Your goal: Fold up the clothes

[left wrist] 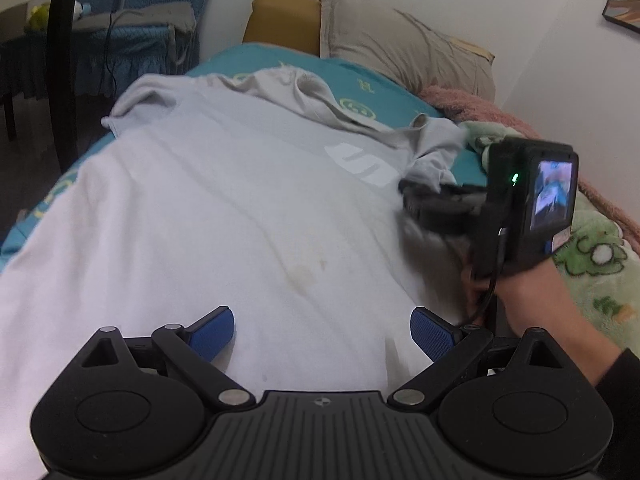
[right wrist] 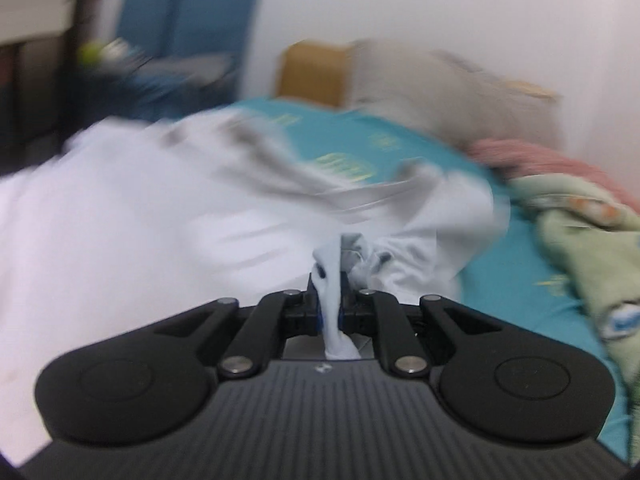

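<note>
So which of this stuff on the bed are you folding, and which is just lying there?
For the folding:
- white shirt
- right gripper, jaws shut on the shirt's sleeve
- left gripper, jaws open above the shirt

Just lying about:
- pillow
- green blanket
- pink blanket
- teal sheet

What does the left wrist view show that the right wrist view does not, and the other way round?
Only the left wrist view shows the open left gripper hovering over the white T-shirt, the grey logo on the shirt, and the person's right hand holding the other device.

Only the right wrist view shows the right gripper shut on a bunched fold of the shirt; this view is blurred.

Both show the teal patterned bed sheet, the beige pillow, the green cartoon-print blanket and the pink blanket.
</note>
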The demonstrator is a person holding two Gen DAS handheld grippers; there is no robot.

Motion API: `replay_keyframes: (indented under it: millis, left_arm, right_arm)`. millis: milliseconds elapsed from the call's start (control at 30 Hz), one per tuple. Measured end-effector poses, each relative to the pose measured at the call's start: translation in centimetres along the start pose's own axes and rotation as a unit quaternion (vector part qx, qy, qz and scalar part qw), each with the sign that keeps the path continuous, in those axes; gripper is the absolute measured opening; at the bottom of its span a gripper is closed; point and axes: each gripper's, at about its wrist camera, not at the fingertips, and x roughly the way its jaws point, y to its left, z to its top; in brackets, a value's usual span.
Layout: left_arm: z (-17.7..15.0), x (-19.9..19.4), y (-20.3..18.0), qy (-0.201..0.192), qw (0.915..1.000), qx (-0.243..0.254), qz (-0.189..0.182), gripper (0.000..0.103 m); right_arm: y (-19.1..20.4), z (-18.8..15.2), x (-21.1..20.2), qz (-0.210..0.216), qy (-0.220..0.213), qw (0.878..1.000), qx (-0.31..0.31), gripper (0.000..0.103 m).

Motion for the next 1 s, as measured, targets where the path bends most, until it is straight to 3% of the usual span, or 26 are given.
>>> replay_keyframes:
  millis: [67, 100, 167, 233, 333, 433, 633, 867, 1000]
  left_arm:
    - [0.2, -0.2, 0.3, -0.007, 1.0, 0.001, 0.005, 0.096]
    - [0.3, -0.3, 0.4, -0.009, 0.9999, -0.001, 0.005, 0.096]
    - [0.6, -0.6, 0.5, -0.015, 0.9999, -0.002, 0.007, 0.096]
    - [0.8, -1.0, 0.5, -0.026, 0.9996, 0.003, 0.012, 0.095]
    - [0.9, -1.5, 0.2, -0.039, 0.9989, 0.016, 0.02, 0.095]
    - [0.4, -2.1, -0.2, -0.047, 0.9981, 0.031, 0.025, 0.095]
    - [-1.9, -3.4, -0.7, -0.05, 0.9956, 0.073, 0.033, 0.094]
    - [-3.6, -2.5, -2.1, -0.046, 0.988, 0.137, 0.054, 0.091]
    - [-2.6, -0.1, -4.2, -0.046, 0.9803, 0.181, 0.063, 0.088]
  right_arm:
    - [0.7, 0.0, -0.5, 0.01, 0.011, 1.0, -0.006, 0.017]
    - [0.3, 0.1, -1.1, 0.02, 0.021, 1.0, 0.011, 0.025]
    - [-1.5, 0.3, -3.0, 0.037, 0.036, 0.996, 0.071, 0.066]
    - [-2.8, 0.3, -6.7, 0.034, 0.021, 0.991, 0.128, 0.076]
    - [-4.4, 0.3, -12.7, 0.035, 0.017, 0.977, 0.208, 0.075]
    - [-4.1, 0.0, -19.8, 0.007, 0.008, 0.965, 0.261, 0.075]
    - [-0.8, -1.8, -29.9, -0.023, -0.017, 0.955, 0.296, 0.075]
    - [-1.1, -3.4, -31.4, -0.031, -0.023, 0.938, 0.345, 0.075]
    - [-3.1, -4.4, -30.1, -0.065, -0.017, 0.927, 0.37, 0.075]
